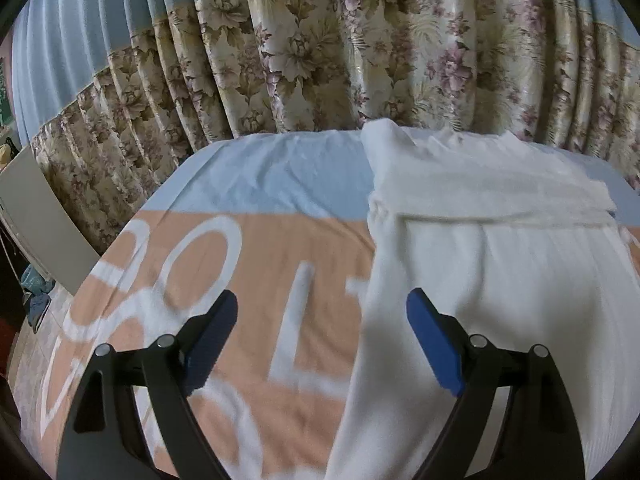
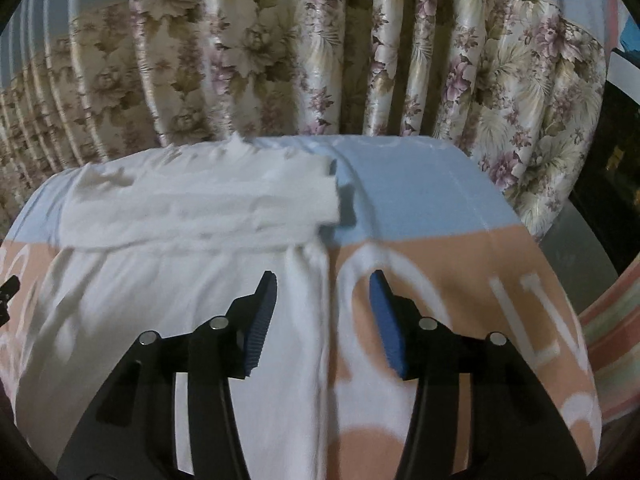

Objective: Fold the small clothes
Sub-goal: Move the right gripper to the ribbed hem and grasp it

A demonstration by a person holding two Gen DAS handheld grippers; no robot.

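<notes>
White garment (image 1: 472, 264) lies flat on the cloth-covered table (image 1: 256, 264), top part folded down. Left gripper (image 1: 322, 338) and right gripper (image 2: 323, 318) hover with jaws spread, holding nothing. Next fold likely needs pinching the side edges.

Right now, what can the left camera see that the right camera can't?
Only the left view shows the left gripper, open, and a grey board leaning at the far left. Only the right view shows the right gripper, open over the garment's edge, and a striped cloth at the right. Both share the white garment with its top folded down, the peach and blue sheet and the floral curtain.
</notes>
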